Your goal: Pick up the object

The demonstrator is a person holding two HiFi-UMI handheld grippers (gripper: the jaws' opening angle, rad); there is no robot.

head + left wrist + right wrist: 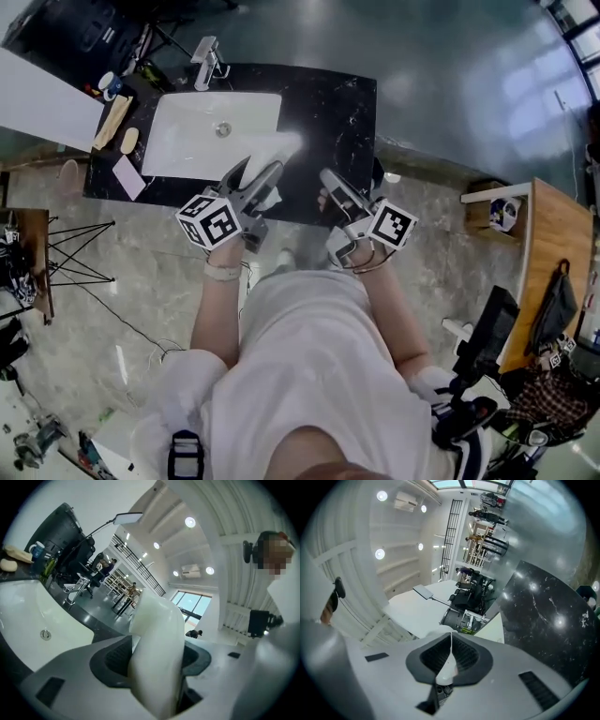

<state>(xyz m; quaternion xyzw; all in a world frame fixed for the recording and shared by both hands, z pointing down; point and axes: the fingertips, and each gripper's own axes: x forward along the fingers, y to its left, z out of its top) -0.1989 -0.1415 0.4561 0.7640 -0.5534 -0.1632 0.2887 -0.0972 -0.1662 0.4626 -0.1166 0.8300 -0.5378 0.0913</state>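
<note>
Grips the white object (157, 630) in the left claw (154, 656), long axis running out along the jaws above the counter (345, 111) by the sink (187, 141), with the right claw (450, 660) pressed together, empty, just alongside

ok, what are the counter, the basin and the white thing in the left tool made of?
Counter: black, white veins, glare; likely polished marble. Basin: glossy white, probably ceramic. White thing in the left tool: smooth, satin sheen, maybe plastic; unclear.
</note>
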